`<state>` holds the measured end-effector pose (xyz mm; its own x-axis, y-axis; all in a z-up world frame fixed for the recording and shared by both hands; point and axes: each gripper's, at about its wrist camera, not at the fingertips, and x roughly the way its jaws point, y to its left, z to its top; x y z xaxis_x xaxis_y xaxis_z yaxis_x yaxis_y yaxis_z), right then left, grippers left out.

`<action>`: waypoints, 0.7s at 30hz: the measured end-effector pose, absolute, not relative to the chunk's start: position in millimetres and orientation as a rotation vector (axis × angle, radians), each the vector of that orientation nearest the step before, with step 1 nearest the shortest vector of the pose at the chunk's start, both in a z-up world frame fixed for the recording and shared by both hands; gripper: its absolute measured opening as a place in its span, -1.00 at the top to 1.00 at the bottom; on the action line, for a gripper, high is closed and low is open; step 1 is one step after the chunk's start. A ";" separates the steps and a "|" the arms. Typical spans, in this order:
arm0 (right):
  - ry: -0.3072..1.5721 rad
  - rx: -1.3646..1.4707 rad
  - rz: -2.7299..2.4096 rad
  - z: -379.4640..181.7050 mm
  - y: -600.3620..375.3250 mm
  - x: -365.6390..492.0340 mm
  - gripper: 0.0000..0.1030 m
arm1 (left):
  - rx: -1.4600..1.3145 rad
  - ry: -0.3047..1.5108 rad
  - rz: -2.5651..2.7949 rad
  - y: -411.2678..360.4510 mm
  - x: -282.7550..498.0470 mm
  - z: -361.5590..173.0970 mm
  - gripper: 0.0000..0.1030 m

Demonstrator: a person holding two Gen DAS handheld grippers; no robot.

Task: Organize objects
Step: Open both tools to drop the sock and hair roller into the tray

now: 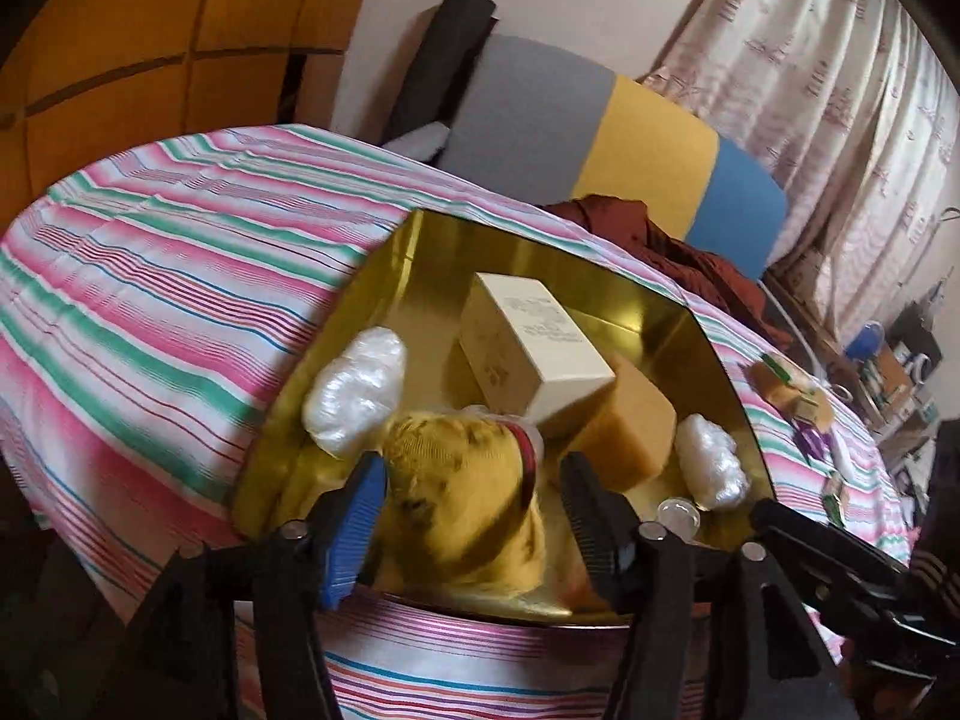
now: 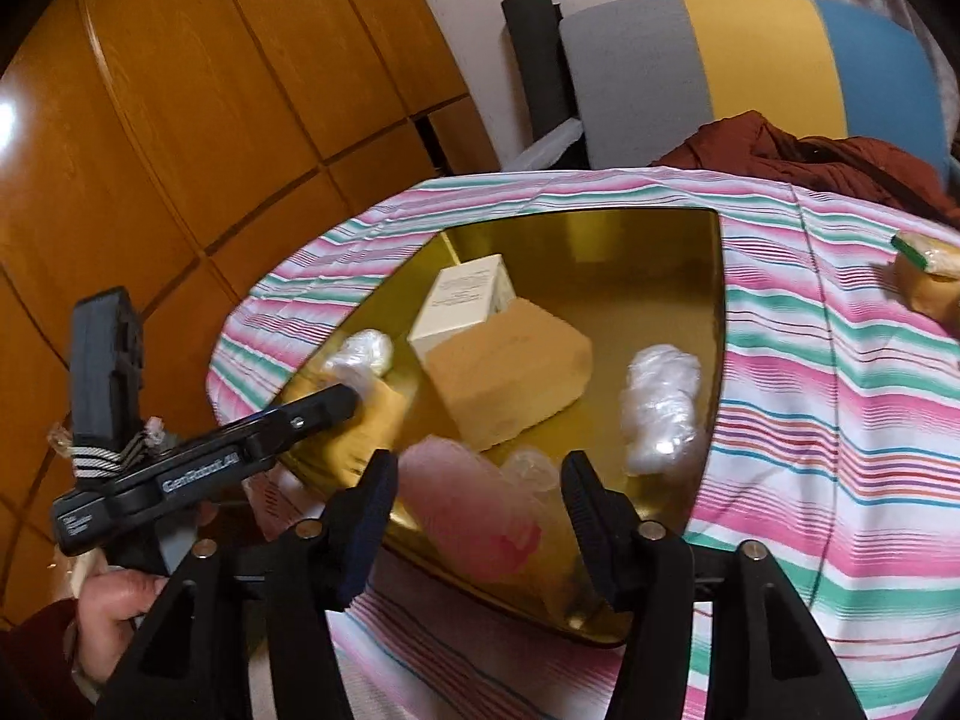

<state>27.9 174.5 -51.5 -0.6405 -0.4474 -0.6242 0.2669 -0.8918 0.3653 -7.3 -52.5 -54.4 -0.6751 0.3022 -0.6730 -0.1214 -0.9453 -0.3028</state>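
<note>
A gold tray [image 1: 690,324] [image 2: 660,240] lies on the striped bedspread. It holds a cream box [image 1: 534,336] [image 2: 462,294], a tan sponge block [image 1: 630,420] [image 2: 510,372] and two clear plastic-wrapped bundles [image 1: 354,384] [image 1: 711,462] [image 2: 660,402]. My left gripper [image 1: 471,498] is over the tray's near edge, its fingers wide apart around a yellow spotted plush toy [image 1: 462,498] with a red collar. My right gripper [image 2: 480,498] is also wide apart around a blurred pink object [image 2: 474,510] in plastic wrap. Whether either grips its object is unclear.
The striped bedspread [image 1: 150,276] [image 2: 840,360] covers the bed. Small items [image 1: 792,390] [image 2: 930,276] lie on it to the right. A dark red cloth [image 1: 660,240] and a grey-yellow-blue cushion [image 1: 630,138] sit behind the tray. A wooden wardrobe [image 2: 180,120] stands left.
</note>
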 end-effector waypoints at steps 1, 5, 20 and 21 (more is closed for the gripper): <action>-0.347 1.037 -2.519 -50.8 176.6 30.1 -0.31 | -1.112 -0.347 2.676 -54.0 -5.6 -52.1 -0.25; -0.408 1.016 -2.542 -48.7 187.3 33.5 -0.33 | -1.061 -0.387 2.727 -60.5 -0.7 -43.7 -0.28; -0.463 1.017 -2.658 -42.5 217.2 36.9 -0.47 | -1.007 -0.311 2.686 -29.1 14.1 -30.0 -0.32; -0.464 1.025 -2.665 -43.2 219.7 36.7 -0.47 | -1.007 -0.304 2.679 -26.7 14.7 -30.0 -0.32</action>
